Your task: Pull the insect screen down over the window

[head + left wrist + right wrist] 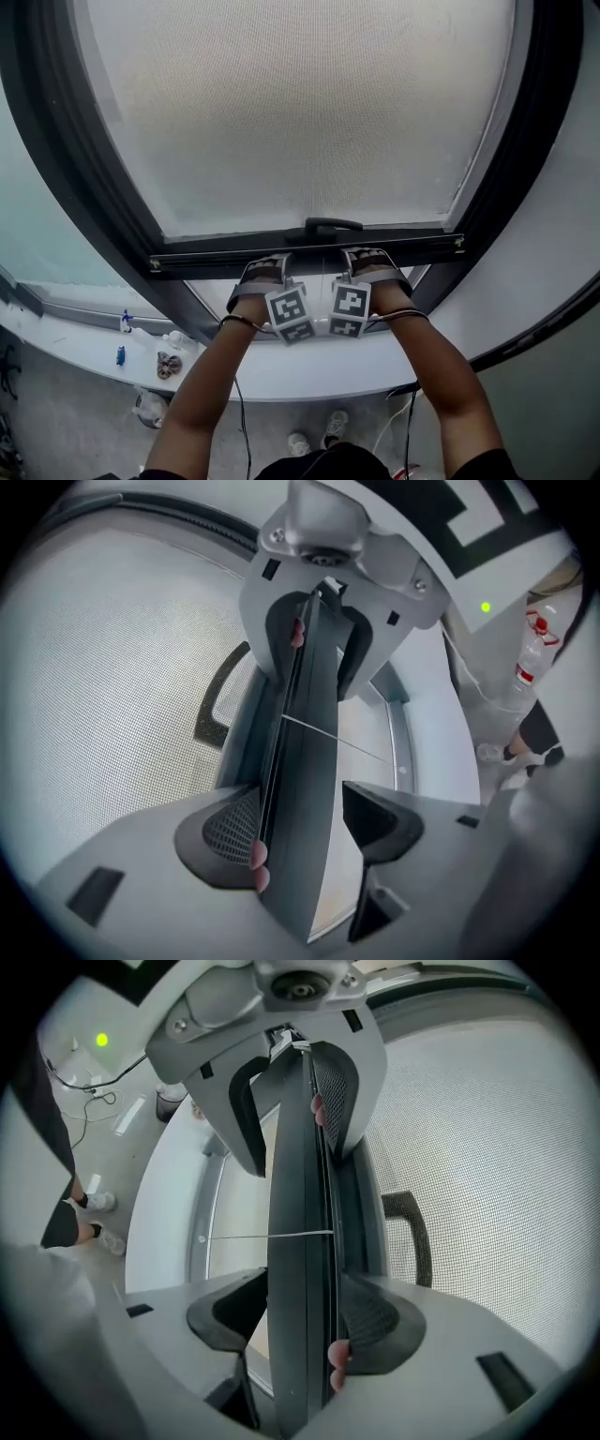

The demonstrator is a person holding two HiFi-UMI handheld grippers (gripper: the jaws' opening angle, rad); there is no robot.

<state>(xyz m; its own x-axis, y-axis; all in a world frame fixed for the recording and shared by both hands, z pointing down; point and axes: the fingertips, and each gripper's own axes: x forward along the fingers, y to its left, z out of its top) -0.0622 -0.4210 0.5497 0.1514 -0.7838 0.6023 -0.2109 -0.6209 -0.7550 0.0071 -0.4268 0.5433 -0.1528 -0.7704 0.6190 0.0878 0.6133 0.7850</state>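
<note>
The insect screen's grey mesh (300,103) covers most of the window. Its dark bottom bar (206,255) hangs a little above the white sill, with a black handle (330,225) at its middle. My left gripper (265,272) holds the bar just left of the handle, and my right gripper (372,262) just right of it. The bar (300,761) runs between the jaws of the left gripper (300,827). The right gripper (302,1321) grips the bar (295,1241) the same way. A thin white cord (244,1237) crosses below the bar.
The dark window frame (84,187) curves around the screen. The white sill (309,375) carries a small blue bottle (125,321) and other small items at the left. Cables and my shoes (319,436) are on the floor below. A person (487,696) stands nearby.
</note>
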